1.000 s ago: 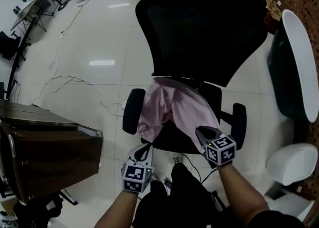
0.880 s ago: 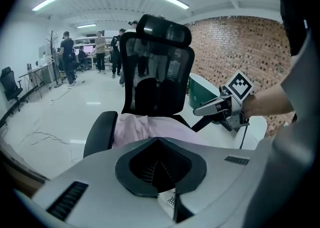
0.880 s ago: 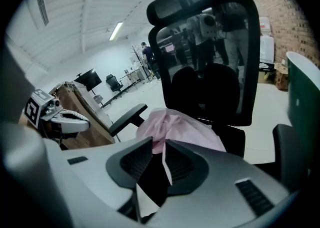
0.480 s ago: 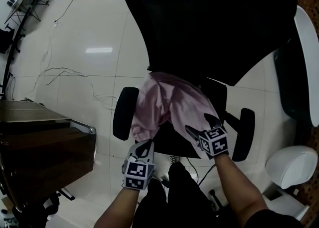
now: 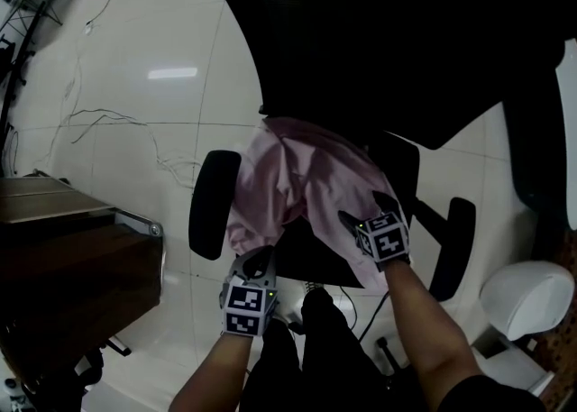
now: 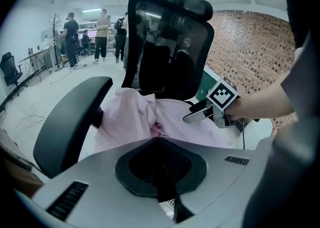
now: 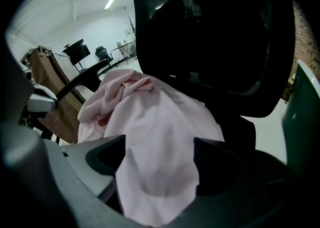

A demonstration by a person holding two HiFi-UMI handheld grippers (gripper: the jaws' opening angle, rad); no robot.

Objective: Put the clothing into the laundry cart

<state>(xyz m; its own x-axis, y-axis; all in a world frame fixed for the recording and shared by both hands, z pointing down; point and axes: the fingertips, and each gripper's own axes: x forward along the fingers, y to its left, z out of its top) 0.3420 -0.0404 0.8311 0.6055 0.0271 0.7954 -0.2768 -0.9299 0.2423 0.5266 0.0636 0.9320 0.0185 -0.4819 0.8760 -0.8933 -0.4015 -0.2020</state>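
Note:
A pink garment (image 5: 306,176) lies crumpled on the seat of a black office chair (image 5: 388,41). My right gripper (image 5: 365,207) is at the garment's near right edge. Its jaws have just been opening and now stand open, with a fold of the pink cloth (image 7: 150,132) hanging between them. From the left gripper view the garment (image 6: 135,117) lies ahead, with the right gripper (image 6: 190,113) on its far side. My left gripper (image 5: 259,261) hovers at the seat's front left corner, just below the hanging cloth, jaws together and nothing in them.
A brown box-like cart (image 5: 72,257) stands to the left of the chair. The chair's armrests (image 5: 212,203) flank the garment. A white stool (image 5: 523,293) and a green-and-white object (image 5: 541,131) are at the right. Cables (image 5: 117,122) trail on the floor. People (image 6: 102,32) stand far back.
Both grippers have come down toward the seat and the garment. The right gripper's jaws went from nearly shut to wide open over the cloth's edge. The chair now fills more of the head view.

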